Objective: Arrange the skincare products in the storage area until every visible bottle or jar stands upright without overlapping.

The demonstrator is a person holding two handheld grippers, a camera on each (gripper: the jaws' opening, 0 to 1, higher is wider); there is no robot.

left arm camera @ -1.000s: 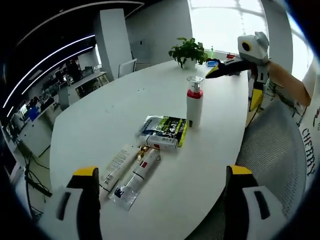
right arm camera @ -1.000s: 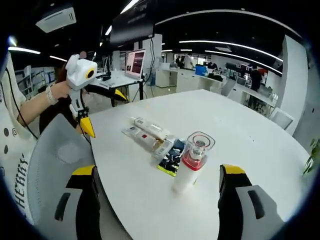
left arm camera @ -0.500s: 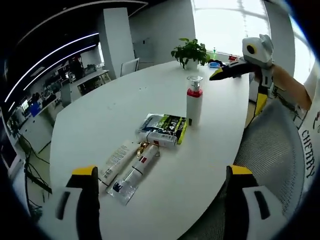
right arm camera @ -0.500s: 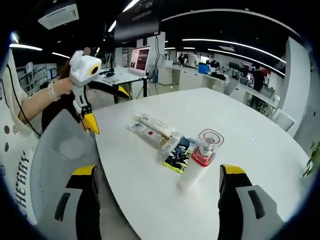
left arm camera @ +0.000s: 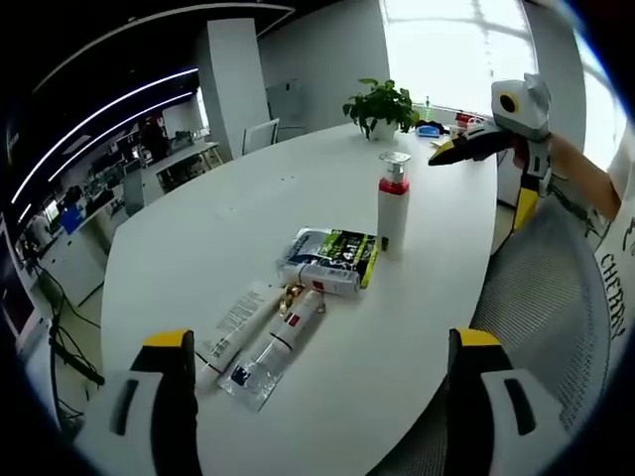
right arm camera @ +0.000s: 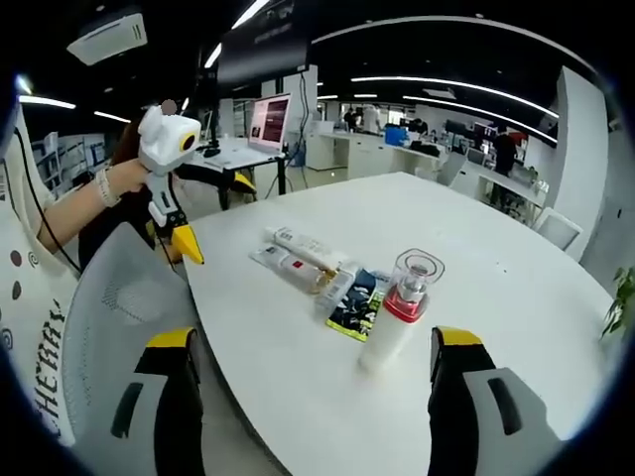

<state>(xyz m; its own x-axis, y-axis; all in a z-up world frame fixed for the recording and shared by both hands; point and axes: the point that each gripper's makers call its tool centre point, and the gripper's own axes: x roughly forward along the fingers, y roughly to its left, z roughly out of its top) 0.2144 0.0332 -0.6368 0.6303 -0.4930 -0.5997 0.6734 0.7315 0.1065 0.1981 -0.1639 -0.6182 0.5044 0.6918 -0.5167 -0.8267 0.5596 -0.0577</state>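
Observation:
A white bottle [left arm camera: 393, 208] [right arm camera: 395, 317] with a red collar and clear cap stands upright on the white oval table [left arm camera: 198, 228] [right arm camera: 496, 297]. Beside it lies a green-and-black packet [left arm camera: 337, 248] [right arm camera: 352, 305] with a small white tube [left arm camera: 319, 278] across it. Two long tubes [left arm camera: 283, 332] [right arm camera: 298, 253] lie flat nearer my left gripper [left arm camera: 322, 397] [right arm camera: 215, 213], which is open, held off the table edge with nothing between its jaws. My right gripper [right arm camera: 317, 397] [left arm camera: 486, 178] is open too, on the bottle's side, short of the table.
A grey mesh chair back [left arm camera: 546, 297] [right arm camera: 109, 307] stands between the grippers at the table's edge. A potted plant [left arm camera: 382, 104] sits at the table's far end. Desks and monitors [right arm camera: 268, 124] fill the room behind. A person's arm [right arm camera: 74, 203] holds the left gripper.
Nothing on the table has moved. Both hand-held views have drifted slightly, and both grippers stay open.

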